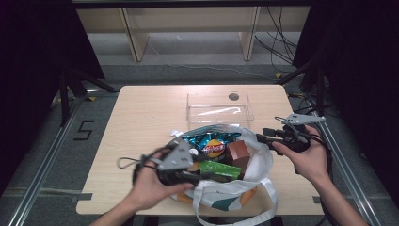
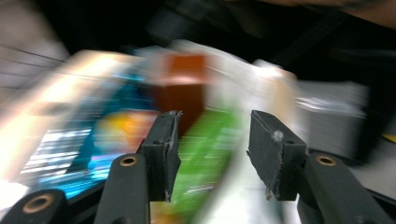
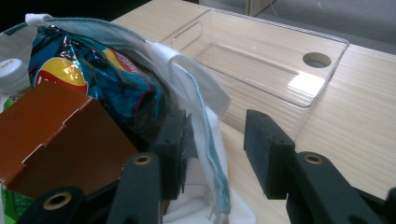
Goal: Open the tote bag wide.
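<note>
White cloth of the tote bag (image 3: 205, 100) sits between my right gripper (image 1: 266, 135)'s spread jaws, to keep the mouth wide; left gripper (image 2: 212, 154), jaws spread and empty, aims at the green packet (image 1: 220, 169) inside — bag near the worktop (image 1: 141, 117)'s front edge.

L tongs (image 1: 188, 175) gape, R tongs (image 1: 261, 135) half-spread (both hand-held, level).

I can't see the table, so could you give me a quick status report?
Left gripper open over green packet. Right gripper open astride bag rim. Nothing in the way.
</note>
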Demonstrator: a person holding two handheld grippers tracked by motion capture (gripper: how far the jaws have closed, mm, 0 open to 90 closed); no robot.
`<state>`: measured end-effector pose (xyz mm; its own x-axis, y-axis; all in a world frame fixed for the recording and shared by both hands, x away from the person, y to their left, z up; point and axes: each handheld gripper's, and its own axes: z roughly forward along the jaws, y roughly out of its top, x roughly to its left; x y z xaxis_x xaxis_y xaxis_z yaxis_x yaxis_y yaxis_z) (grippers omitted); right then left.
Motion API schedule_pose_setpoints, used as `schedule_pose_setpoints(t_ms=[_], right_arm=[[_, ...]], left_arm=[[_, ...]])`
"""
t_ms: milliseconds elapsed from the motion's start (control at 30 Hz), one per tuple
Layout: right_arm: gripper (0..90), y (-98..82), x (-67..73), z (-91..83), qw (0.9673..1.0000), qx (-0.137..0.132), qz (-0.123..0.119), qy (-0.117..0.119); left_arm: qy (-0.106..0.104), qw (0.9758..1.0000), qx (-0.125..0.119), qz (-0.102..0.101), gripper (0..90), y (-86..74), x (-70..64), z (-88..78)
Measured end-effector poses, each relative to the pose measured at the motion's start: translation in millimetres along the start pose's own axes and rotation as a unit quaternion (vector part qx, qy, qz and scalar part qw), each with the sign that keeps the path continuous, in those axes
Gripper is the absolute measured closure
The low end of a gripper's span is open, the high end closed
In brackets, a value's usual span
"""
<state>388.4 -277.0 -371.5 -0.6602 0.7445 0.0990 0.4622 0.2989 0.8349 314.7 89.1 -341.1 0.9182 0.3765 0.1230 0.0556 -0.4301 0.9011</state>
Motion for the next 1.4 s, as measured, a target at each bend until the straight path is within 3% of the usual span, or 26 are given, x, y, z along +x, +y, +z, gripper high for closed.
schedule_pose_setpoints(t_ms=[33,67,100,133,200,267,300,367,400,433,533,567,733,800,833,867,900,1033,1133,1167,1200,1233,1267,1300,1333,1400], right_arm=[[60.4,0.0,0.0,0.0,1.0000,0.000,0.000,0.000],[62.1,1.5,-0.4,2.7,0.9999,0.008,-0.012,0.000],[63.2,2.4,1.2,1.9,0.9998,0.020,-0.001,0.001],[66.3,2.4,-0.5,3.4,0.9997,0.024,-0.010,0.003],[69.0,2.5,-1.2,4.5,0.9996,0.022,-0.015,0.000],[72.4,2.3,-2.5,6.3,0.9990,0.039,-0.021,0.005],[76.0,0.8,-1.0,9.7,0.9990,0.042,-0.012,0.006],[77.1,0.5,-0.9,10.4,0.9990,0.042,-0.011,0.007],[79.3,0.7,-1.7,9.8,0.9980,0.061,-0.016,0.011],[85.1,-0.8,-2.1,11.4,0.9980,0.060,-0.019,0.004],[87.3,-1.3,0.4,11.7,0.9981,0.062,0.002,0.008],[88.1,-1.9,-2.0,9.5,0.9966,0.080,-0.013,0.013],[88.3,-5.2,1.8,10.1,0.9960,0.088,-0.016,0.001],[88.3,-7.7,1.9,12.0,0.9960,0.088,-0.019,-0.002],[88.3,-11.1,3.1,14.3,0.9954,0.095,-0.015,-0.001],[88.3,-13.5,2.6,16.3,0.9956,0.091,-0.023,-0.003],[88.4,-15.0,3.2,17.2,0.9951,0.097,-0.019,-0.003],[88.4,-21.2,4.5,22.8,0.9943,0.106,-0.010,0.007],[88.5,-31.2,4.5,31.5,0.9915,0.130,-0.008,0.007],[88.5,-34.1,4.4,34.7,0.9916,0.129,-0.011,0.006],[88.5,-34.1,4.4,34.7,0.9916,0.129,-0.011,0.006],[88.5,-35.7,5.6,36.8,0.9914,0.131,0.000,-0.005],[88.5,-37.1,3.7,36.8,0.9890,0.147,-0.017,-0.003],[88.5,-37.1,3.7,36.8,0.9890,0.147,-0.017,-0.003],[88.5,-38.1,4.5,37.1,0.9874,0.158,-0.002,0.000],[88.5,-38.9,4.9,38.1,0.9880,0.154,0.003,0.000]], left_arm=[[0.000,1.0000,0.000,0.000,51.8,0.0,0.0,0.0],[0.073,0.9974,0.000,-0.005,51.4,-3.5,23.1,-17.7],[0.098,0.9950,0.012,-0.011,51.3,-9.2,36.9,-23.5],[0.098,0.9950,0.012,-0.011,51.3,-9.2,36.9,-23.5],[0.117,0.9920,0.041,-0.023,51.1,-21.8,54.7,-25.3],[0.117,0.9905,0.067,-0.026,51.0,-34.1,67.7,-20.2],[0.109,0.9901,0.082,-0.035,52.0,-43.9,75.4,-14.5],[0.106,0.9899,0.088,-0.032,54.5,-48.8,79.3,-11.0],[0.099,0.9902,0.095,-0.026,58.2,-51.5,82.4,-8.6],[0.099,0.9899,0.098,-0.030,64.2,-53.8,83.5,-5.7],[0.097,0.9882,0.117,-0.022,69.3,-58.9,87.7,3.2],[0.096,0.9879,0.120,-0.022,77.4,-59.5,88.3,5.9],[0.103,0.9865,0.126,-0.020,79.7,-62.6,91.5,19.5],[0.098,0.9869,0.124,-0.031,79.8,-67.2,93.8,25.6],[0.104,0.9858,0.124,-0.045,80.1,-72.4,94.9,30.3],[0.103,0.9855,0.128,-0.041,80.2,-74.5,96.5,31.9],[0.103,0.9846,0.131,-0.051,80.2,-77.7,96.5,34.0],[0.102,0.9830,0.146,-0.046,80.5,-87.9,96.1,41.2],[0.104,0.9792,0.171,-0.036,82.1,-95.3,94.4,48.5],[0.104,0.9792,0.171,-0.036,82.4,-95.3,94.4,48.5],[0.105,0.9782,0.178,-0.023,82.4,-95.7,94.5,49.9],[0.107,0.9779,0.178,-0.029,83.7,-96.8,93.2,51.6],[0.106,0.9777,0.179,-0.029,84.0,-97.6,92.7,52.7],[0.106,0.9777,0.179,-0.029,84.2,-97.6,92.7,52.7],[0.108,0.9768,0.183,-0.026,84.4,-97.5,92.4,52.8],[0.112,0.9759,0.186,-0.022,84.6,-97.4,92.5,53.3]])
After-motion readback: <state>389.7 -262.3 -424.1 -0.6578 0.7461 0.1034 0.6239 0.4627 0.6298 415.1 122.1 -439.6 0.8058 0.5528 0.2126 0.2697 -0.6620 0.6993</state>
